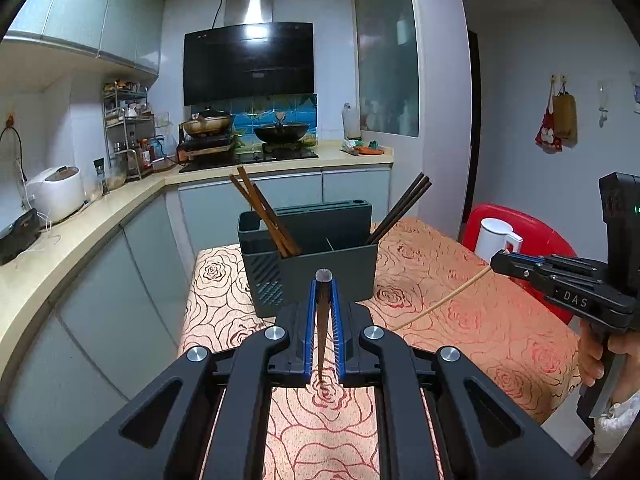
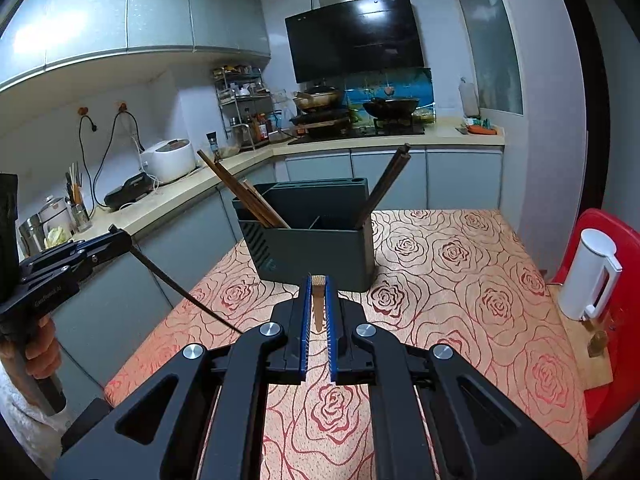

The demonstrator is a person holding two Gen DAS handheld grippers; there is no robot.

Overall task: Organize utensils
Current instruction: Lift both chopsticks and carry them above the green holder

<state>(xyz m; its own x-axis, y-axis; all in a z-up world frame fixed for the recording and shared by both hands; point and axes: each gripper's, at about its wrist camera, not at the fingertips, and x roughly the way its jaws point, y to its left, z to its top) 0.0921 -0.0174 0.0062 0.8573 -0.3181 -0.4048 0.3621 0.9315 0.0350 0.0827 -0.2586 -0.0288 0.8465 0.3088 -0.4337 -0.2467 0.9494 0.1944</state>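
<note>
1. The left gripper (image 1: 323,280) is clamping a dark chopstick (image 1: 322,332) between its blue pads (image 1: 307,332); the jaws are standing narrow, and the stick is running back from the fingertips, its thin end slanting down toward the table.
2. The right gripper (image 2: 318,280) is pinching a pale chopstick (image 2: 318,304) the same way, jaws nearly together, the blunt end sitting flush with the fingertips.
3. Seen from the left wrist, that pale stick (image 1: 440,300) is slanting down from the right gripper (image 1: 498,258) toward the table's middle; a hand (image 1: 600,356) is gripping the handle.
4. Seen from the right wrist, the dark stick (image 2: 188,292) is angling down from the left gripper (image 2: 126,240) over the table's left edge, another hand (image 2: 42,344) on its handle.
5. The caddy (image 1: 328,272) is standing just ahead of both grippers, toward the table's far left corner.
6. Brown chopsticks (image 1: 262,212) are leaning in the caddy's left compartment, and black chopsticks (image 1: 402,208) are leaning out at its right end.
7. The rose cloth (image 1: 460,312) is covering the table.
8. A white kettle (image 2: 588,280) is standing off the table's right edge, against a red chair (image 2: 616,320).
</note>
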